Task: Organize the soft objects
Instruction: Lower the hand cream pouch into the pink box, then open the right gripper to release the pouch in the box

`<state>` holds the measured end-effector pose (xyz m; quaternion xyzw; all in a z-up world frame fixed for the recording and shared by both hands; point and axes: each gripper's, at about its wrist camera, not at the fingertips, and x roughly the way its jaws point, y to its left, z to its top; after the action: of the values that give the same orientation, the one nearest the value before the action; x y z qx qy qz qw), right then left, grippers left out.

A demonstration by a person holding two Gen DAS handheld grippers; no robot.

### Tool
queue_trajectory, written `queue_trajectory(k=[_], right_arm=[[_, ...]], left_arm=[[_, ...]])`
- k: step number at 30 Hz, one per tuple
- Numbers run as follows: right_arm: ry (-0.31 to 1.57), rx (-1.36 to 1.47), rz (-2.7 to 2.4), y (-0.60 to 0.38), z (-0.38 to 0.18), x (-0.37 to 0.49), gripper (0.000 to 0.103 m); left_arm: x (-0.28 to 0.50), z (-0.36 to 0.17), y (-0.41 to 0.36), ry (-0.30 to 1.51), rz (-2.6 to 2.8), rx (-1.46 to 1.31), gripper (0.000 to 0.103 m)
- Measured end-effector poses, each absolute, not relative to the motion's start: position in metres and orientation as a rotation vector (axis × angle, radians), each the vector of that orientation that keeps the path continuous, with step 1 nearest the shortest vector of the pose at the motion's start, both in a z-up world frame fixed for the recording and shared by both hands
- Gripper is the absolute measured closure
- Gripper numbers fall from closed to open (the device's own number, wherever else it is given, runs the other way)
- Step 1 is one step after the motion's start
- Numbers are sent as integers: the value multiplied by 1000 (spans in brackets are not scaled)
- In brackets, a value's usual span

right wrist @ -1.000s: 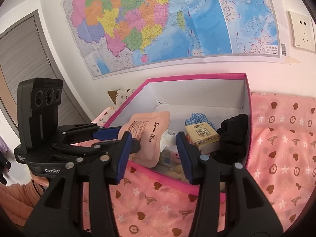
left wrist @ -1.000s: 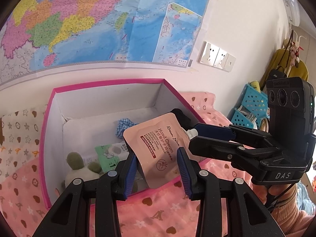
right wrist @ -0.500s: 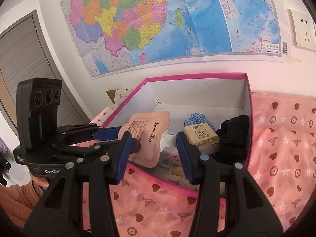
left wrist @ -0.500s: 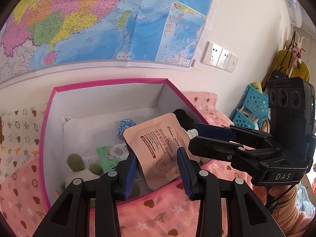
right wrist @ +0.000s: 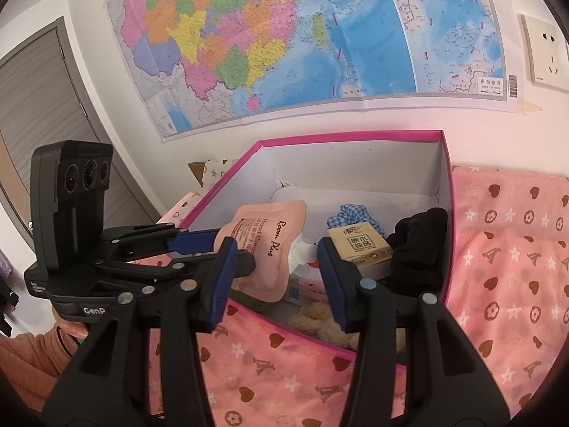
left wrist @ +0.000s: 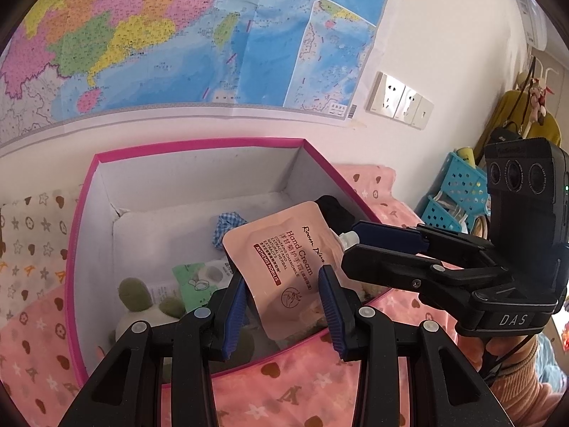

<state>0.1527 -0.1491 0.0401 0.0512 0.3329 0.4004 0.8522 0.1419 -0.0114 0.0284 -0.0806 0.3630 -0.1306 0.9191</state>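
Peach hand cream pouch [left wrist: 284, 267] is pinched in your left gripper [right wrist: 227, 245], hanging over the pink-rimmed box [left wrist: 199, 144]. Your right gripper [right wrist: 274, 277] just sits open, empty.

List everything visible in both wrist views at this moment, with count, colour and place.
storage box: one, pink rim, white inside, on the bedsheet
hand cream pouch: one, peach, held above the box
gingham cloth: one, blue-white, in the box
black fabric: one, box's right corner
tissue pack: one, tan, in the box
plush toy: one, green-white, box's left side
green packet: one, beside the plush toy
bedsheet: one, pink, heart print
map: one, multicoloured, on the wall
wall sockets: white, right of the map
baskets: blue, far right
left tongs: shut on the pouch
right tongs: open, near the pouch's cap
sleeve: orange
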Motion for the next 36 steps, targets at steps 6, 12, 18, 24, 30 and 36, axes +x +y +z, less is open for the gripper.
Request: queue_trajectory(k=[6, 12, 18, 24, 30, 36], right_arm=[[702, 108, 844, -148, 40, 154, 53], [709, 109, 842, -147, 38, 158, 53], [716, 110, 839, -145, 36, 161, 53], [720, 108, 834, -143, 35, 162, 53], [723, 108, 832, -141, 34, 163, 53], [733, 102, 829, -137, 31, 165, 53]], left_arm=[[145, 27, -11, 753, -265, -170, 64], [148, 24, -9, 762, -260, -175, 64], [152, 21, -9, 772, -256, -178, 64], [155, 16, -8, 784, -251, -185, 64], [157, 14, -6, 792, -247, -189, 64], [160, 11, -3, 803, -240, -195, 64]])
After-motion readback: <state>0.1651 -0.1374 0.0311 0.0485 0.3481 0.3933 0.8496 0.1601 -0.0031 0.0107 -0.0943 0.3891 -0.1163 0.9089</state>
